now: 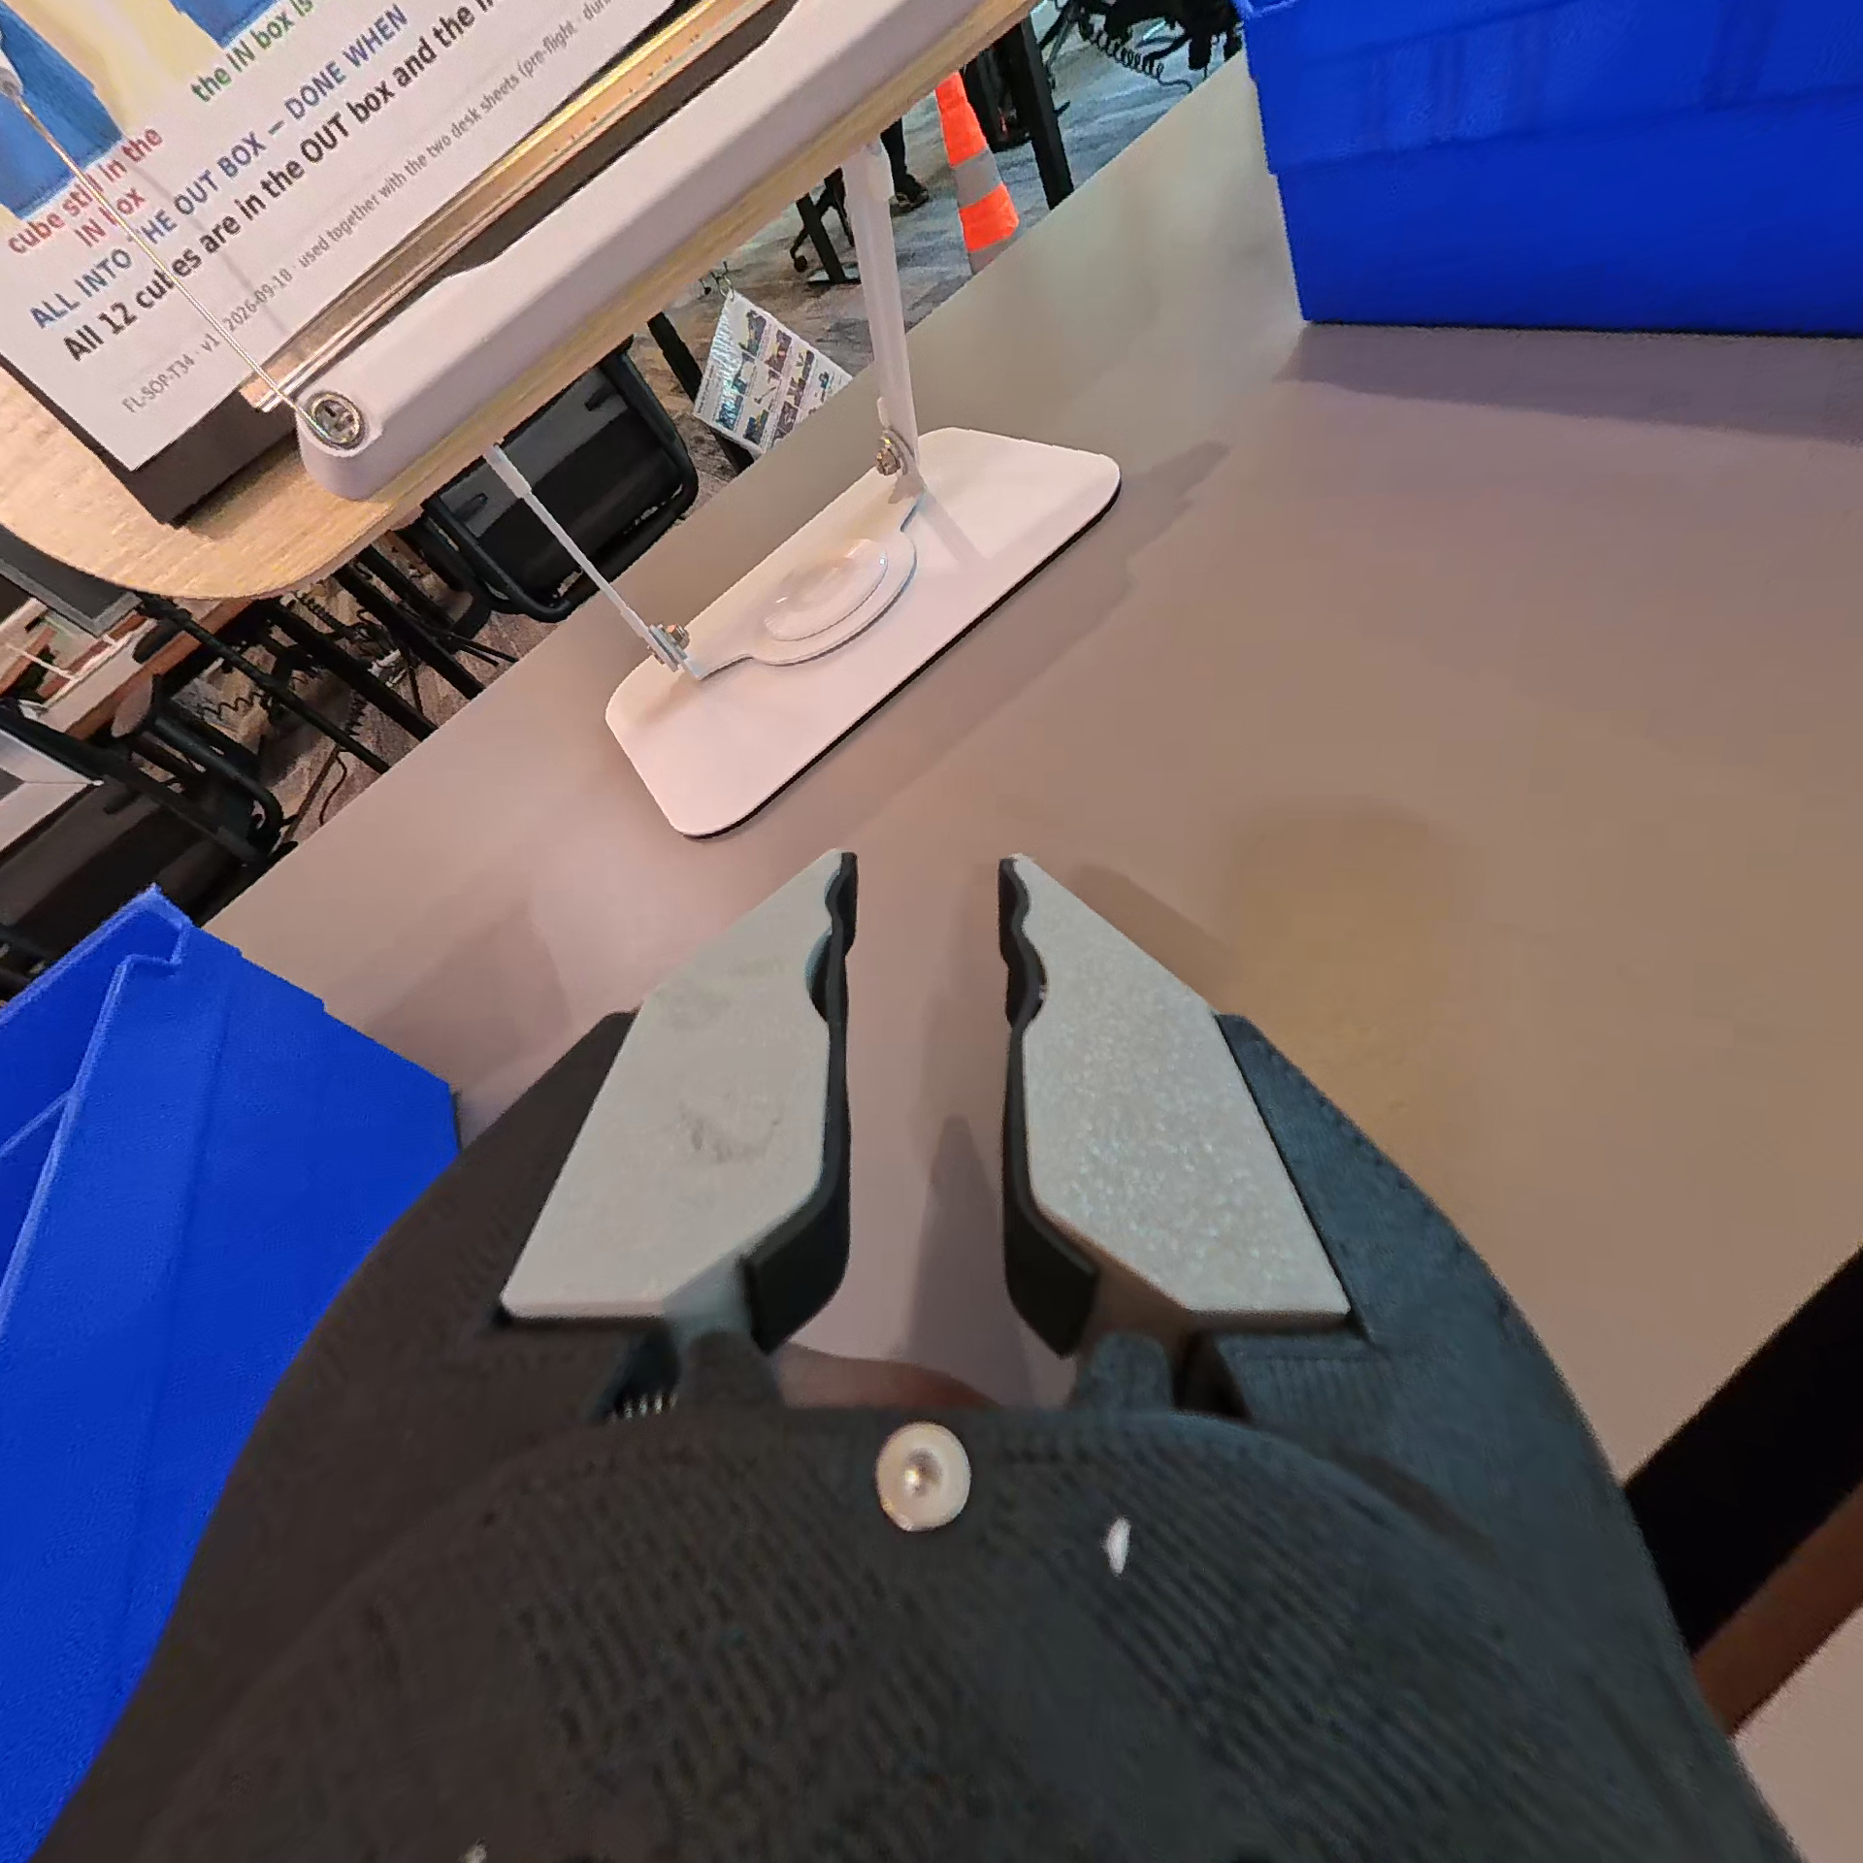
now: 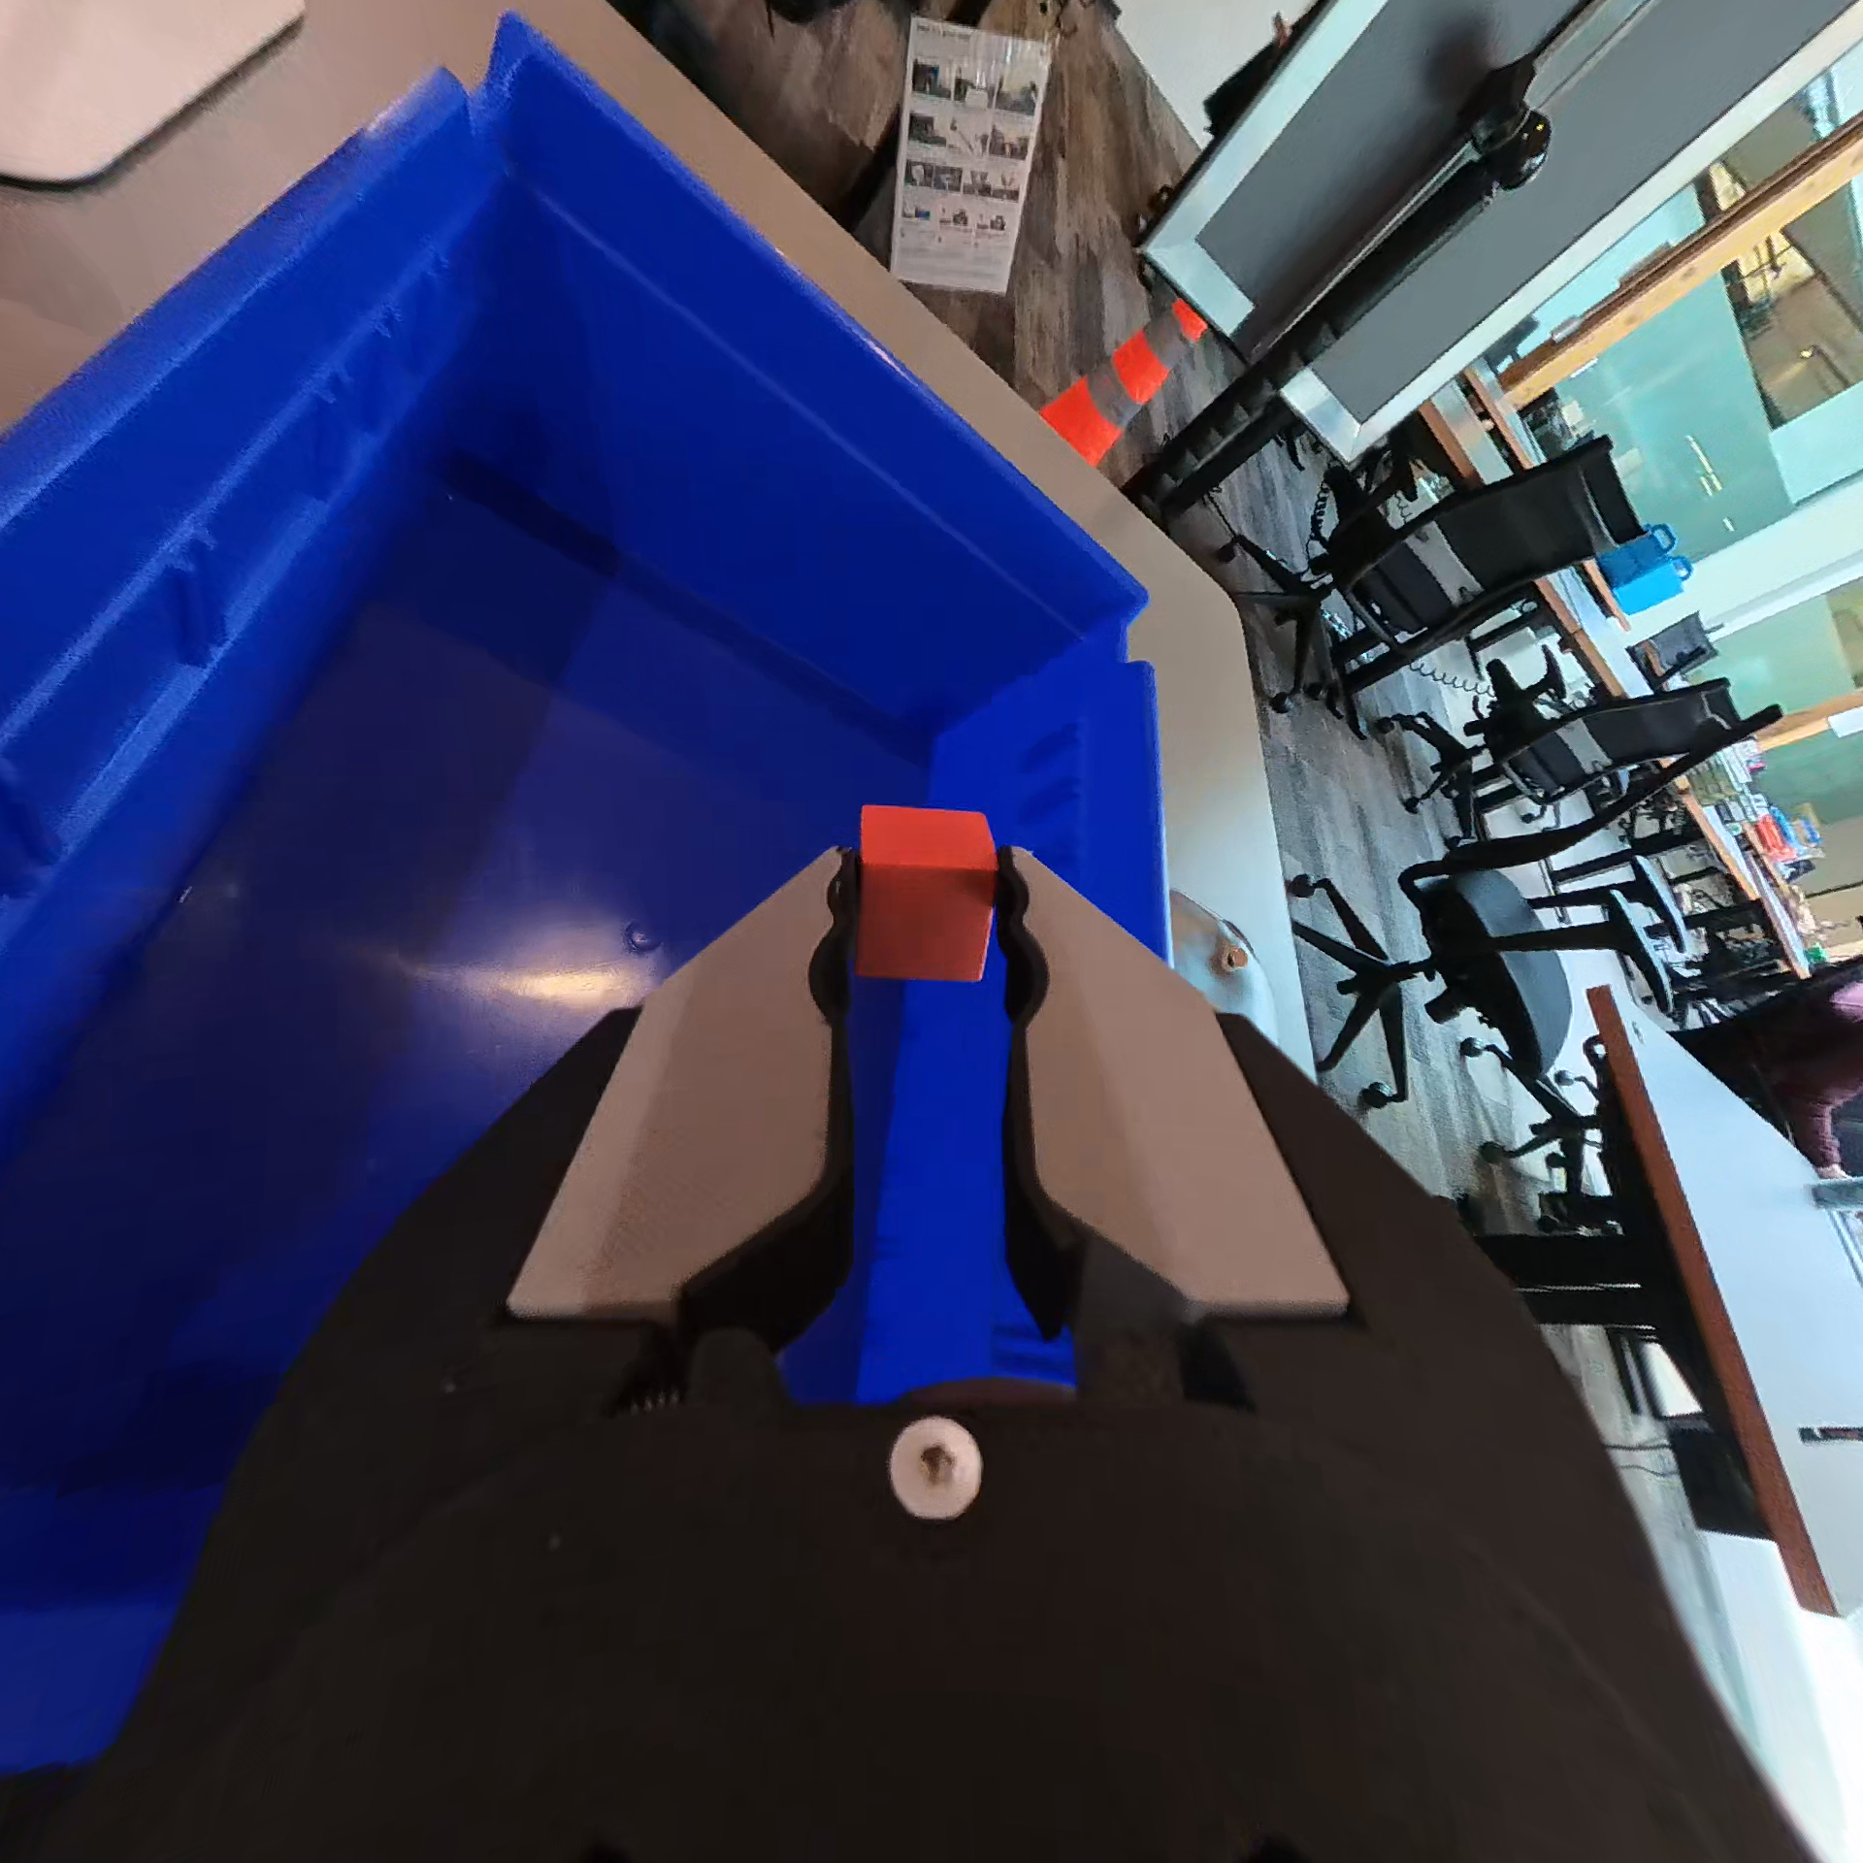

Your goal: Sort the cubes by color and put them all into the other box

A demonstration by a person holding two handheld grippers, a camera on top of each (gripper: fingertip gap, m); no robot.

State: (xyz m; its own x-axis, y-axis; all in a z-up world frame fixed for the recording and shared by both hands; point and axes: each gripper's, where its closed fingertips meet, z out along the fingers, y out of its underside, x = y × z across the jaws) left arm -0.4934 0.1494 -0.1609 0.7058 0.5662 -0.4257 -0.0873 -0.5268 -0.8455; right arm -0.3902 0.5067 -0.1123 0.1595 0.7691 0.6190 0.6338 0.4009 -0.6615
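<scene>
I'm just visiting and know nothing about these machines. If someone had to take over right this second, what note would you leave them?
Right tool: shut on a red cube, held at the fingertips over the near wall of a blue box. The part of that box's floor in view holds no cubes.

Left tool: open and holding nothing, above the bare table between a white stand and two blue boxes, one lower left, one upper right.

Done: cannot tell; no other cubes show in either view.

Left: probably release the red cube into the box, then fetch the others by colour.
</scene>
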